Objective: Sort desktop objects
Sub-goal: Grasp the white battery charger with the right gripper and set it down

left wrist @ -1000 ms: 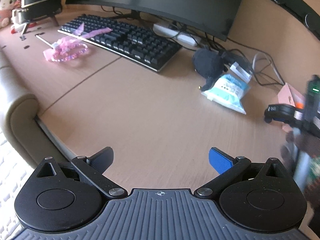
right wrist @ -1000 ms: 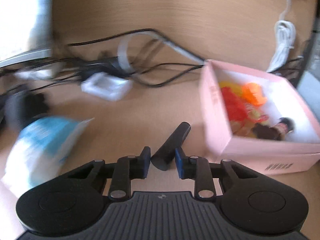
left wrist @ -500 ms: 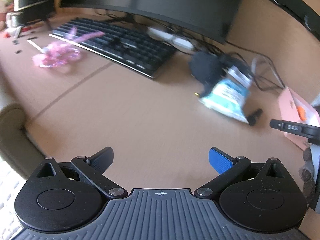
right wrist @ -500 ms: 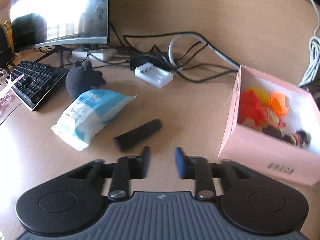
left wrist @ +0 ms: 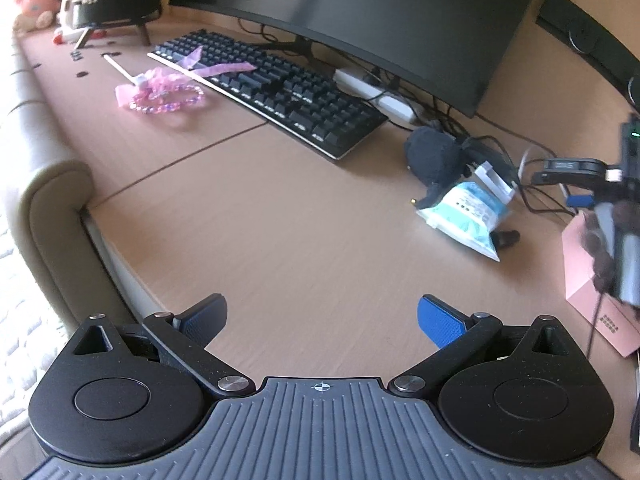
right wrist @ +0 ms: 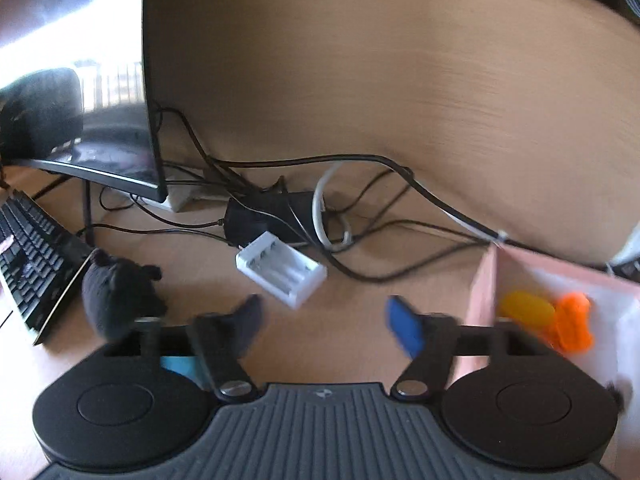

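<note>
- So, progress so far: the pink box [right wrist: 482,292] at the desk's right end already has a few bits in it, a yellow piece [right wrist: 526,307] and an orange piece [right wrist: 572,322] for sure, so I'd say the sort is partly done.
- Loads left on the desk [left wrist: 280,216] though: the blue-and-white packet [left wrist: 466,213], a small black cylinder [left wrist: 507,237] poking out from behind it, the black plush [right wrist: 116,298], the white battery holder [right wrist: 280,273], and the pink bead bracelet [left wrist: 166,98] way over by the keyboard [left wrist: 272,92].
- Right gripper [right wrist: 324,326]: hovering beside the box, tilted down, jaws opening with nothing between them.
- Left gripper [left wrist: 322,316]: spread wide and empty, angled down over bare desk, well apart from everything.
</note>
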The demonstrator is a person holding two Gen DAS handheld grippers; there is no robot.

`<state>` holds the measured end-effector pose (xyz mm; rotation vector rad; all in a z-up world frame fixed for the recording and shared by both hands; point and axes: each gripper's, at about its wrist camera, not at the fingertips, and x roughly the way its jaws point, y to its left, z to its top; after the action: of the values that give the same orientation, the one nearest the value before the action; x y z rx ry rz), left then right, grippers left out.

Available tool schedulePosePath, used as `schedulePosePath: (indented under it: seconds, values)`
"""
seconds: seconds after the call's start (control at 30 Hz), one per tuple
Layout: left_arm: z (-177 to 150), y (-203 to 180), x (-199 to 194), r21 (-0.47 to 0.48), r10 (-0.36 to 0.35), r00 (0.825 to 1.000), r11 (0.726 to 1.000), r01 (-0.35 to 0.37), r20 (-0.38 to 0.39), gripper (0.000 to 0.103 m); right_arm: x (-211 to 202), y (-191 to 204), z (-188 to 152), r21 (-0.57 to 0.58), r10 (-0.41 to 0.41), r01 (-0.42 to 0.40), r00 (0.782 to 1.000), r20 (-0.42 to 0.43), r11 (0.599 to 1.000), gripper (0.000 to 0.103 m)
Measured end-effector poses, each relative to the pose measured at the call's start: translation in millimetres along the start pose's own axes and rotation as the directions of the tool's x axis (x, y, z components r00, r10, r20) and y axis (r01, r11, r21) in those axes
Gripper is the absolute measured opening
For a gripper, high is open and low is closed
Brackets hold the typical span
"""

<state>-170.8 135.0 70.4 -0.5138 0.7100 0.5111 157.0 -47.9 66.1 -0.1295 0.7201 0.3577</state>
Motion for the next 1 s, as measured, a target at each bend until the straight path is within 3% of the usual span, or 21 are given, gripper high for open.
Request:
schedulePosePath:
  seconds: [0.2,0.37,0.5,0.57,0.6,0.63,0.7,0.87,1.0]
  values:
    - [-3.5,8.8,-12.5,-0.038,0.020,1.000,0.999,-0.020,0.010,0.103,70.5,27.2,20.7,-0.050,-0.026,0.021,0.996,-0.091,0.999,0.079]
    - [-7.8,17.1,-13.7,-0.076,0.036,0.999,0.996,-0.036,-0.001,0.103,102.2,23.9,33.1,0.221,0.026,0.004,0.991,-0.134,0.975,0.101]
    - [-8.9,17.0,-10.4,-0.073,0.022,1.000,0.997,-0.023,-0.011,0.103,122.2,29.1,37.8,0.263,0.001,0.047,0.984,-0.179,0.964,0.101]
    - [-8.1,13.2,-5.7,-0.053,0.013,1.000,0.999,-0.014,-0.019,0.103,127.1,36.1,37.5,0.235,0.025,0.020,0.981,-0.190,0.972,0.096]
    - [-7.0,10.2,-2.3,-0.041,0.011,1.000,0.999,-0.012,-0.023,0.103,128.1,40.3,37.5,0.195,0.017,0.020,0.982,-0.188,0.981,0.086]
    - [-6.2,7.5,0.5,-0.033,0.009,1.000,0.999,-0.010,-0.027,0.103,130.0,45.3,36.1,0.144,-0.005,0.033,0.982,-0.188,0.989,0.086]
    - [-3.1,0.6,6.5,-0.017,-0.008,0.999,1.000,0.007,-0.037,0.103,123.4,49.0,30.7,0.086,-0.031,0.046,0.985,-0.172,0.995,0.085]
    - [3.1,-24.9,19.8,0.062,-0.065,0.996,0.996,0.069,-0.062,0.103,76.2,31.0,9.7,0.080,0.024,-0.012,0.987,-0.160,0.997,0.085]
    - [2.2,-57.9,32.5,0.159,-0.124,0.987,0.977,0.139,-0.106,0.103,27.3,31.3,-29.6,-0.072,0.020,-0.029,0.993,-0.117,0.997,0.085]
